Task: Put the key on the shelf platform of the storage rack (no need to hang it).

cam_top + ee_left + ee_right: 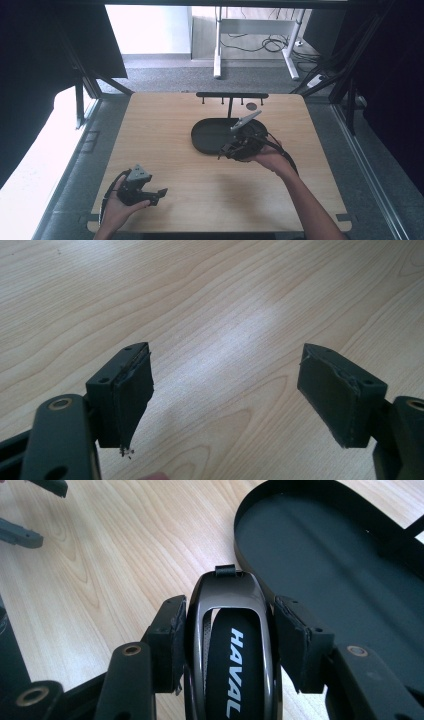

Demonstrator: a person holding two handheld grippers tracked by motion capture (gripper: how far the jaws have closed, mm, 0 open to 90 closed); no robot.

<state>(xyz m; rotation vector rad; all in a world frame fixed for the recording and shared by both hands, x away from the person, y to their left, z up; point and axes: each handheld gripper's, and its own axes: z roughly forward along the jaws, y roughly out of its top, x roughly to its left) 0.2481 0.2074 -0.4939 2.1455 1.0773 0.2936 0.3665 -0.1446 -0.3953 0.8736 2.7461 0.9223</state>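
Your table [165, 130] is light wood with bare grain across its left half and grey carpet beyond every edge. The black oval tray [207, 137] sits right of centre, a T-shaped stand [231, 96] behind it at the far edge. Your right gripper [239, 148], at the tray's near rim, is clamped on a dark HAVAL key fob [231, 645] — pads pressing both sides. Your left gripper [150, 196], lower left, has its jaws spread wide with nothing between them.

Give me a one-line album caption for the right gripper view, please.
The right tool clamps a glossy HAVAL key fob at the rim of a black oval tray on a wooden table.
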